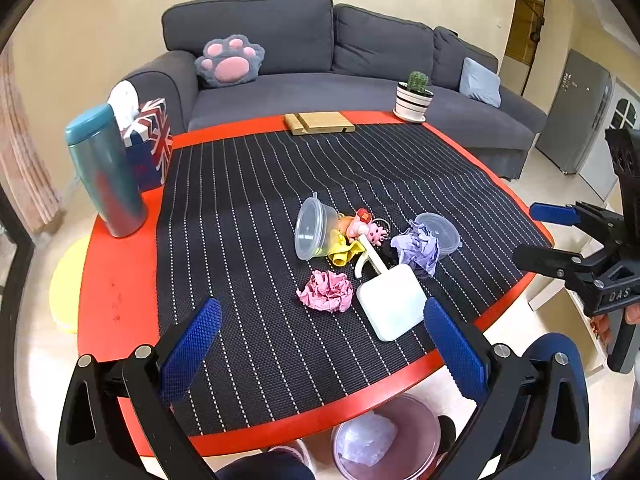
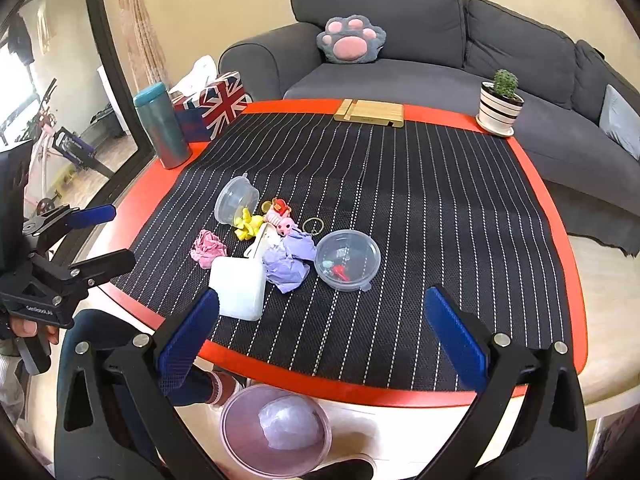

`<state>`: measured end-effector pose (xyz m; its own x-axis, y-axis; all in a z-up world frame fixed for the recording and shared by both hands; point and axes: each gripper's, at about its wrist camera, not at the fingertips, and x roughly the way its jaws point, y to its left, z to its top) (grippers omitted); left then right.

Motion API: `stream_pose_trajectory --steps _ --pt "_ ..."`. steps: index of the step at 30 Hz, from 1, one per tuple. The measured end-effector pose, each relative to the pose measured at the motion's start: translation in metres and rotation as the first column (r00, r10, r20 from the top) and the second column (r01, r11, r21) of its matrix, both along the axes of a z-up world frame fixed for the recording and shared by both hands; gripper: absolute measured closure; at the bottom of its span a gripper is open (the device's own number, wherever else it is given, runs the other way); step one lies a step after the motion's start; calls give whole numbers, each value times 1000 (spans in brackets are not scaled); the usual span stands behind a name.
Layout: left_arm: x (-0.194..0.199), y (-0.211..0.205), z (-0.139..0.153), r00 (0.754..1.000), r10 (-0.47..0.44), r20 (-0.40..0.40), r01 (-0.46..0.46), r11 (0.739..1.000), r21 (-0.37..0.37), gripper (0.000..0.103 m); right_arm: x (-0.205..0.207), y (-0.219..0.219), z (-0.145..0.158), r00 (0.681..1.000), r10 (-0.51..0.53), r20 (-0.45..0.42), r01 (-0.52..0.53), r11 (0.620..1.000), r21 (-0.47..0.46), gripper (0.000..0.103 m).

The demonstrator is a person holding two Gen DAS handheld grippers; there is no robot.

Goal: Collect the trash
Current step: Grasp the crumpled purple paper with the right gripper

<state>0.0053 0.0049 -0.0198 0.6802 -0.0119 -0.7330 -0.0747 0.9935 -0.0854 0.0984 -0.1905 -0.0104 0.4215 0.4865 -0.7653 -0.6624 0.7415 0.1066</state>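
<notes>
On the striped black mat (image 2: 400, 200) covering the red surface (image 2: 560, 216), a crumpled pink paper ball (image 2: 207, 247), white square box (image 2: 239, 288), crumpled purple paper ball (image 2: 289, 264) and clear round lid (image 2: 347, 259) cluster near the front edge; the pink bin (image 2: 276, 430) sits on the floor below.

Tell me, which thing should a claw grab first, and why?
Probably the left claw should reach forward to the pink paper ball. It is crumpled trash lying apart on the mat, right ahead of that open claw, and the bin waits below the table edge.
</notes>
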Motion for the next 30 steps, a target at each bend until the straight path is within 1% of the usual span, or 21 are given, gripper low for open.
stream_pose_trajectory --steps 11,16,21,23,24,25,26,27,28,30 --pt "-3 5 -3 1000 13 -4 -13 1000 -7 6 25 38 -14 996 70 -46 -74 994 -80 3" --pt "-3 8 -5 1000 19 -11 -19 1000 -11 6 34 57 -23 990 107 -90 -116 988 -105 3" --pt "-3 10 -7 1000 25 -15 -26 1000 -17 6 40 74 -38 976 157 -148 -177 976 -129 3" --pt "-3 12 -7 1000 26 -16 -27 999 -19 6 40 80 -43 971 175 -161 -198 970 -141 8" --pt "-3 12 -8 999 26 -17 -27 999 -19 6 41 82 -46 968 180 -173 -207 967 -148 20" --pt "-3 12 -8 999 27 -19 -28 999 -20 6 41 84 -48 967 181 -178 -209 965 -157 26" --pt "-3 12 -8 999 28 -19 -28 999 -20 6 42 86 -52 966 183 -183 -215 962 -168 26" --pt "-3 12 -9 999 28 -20 -29 999 -21 6 42 86 -54 965 183 -189 -215 962 -170 31" --pt "-3 13 -9 999 28 -20 -29 999 -22 6 42 86 -55 965 180 -193 -214 962 -172 41" --pt "-2 14 -9 999 29 -20 -30 999 -24 6 43 87 -56 964 182 -196 -214 964 -160 46"
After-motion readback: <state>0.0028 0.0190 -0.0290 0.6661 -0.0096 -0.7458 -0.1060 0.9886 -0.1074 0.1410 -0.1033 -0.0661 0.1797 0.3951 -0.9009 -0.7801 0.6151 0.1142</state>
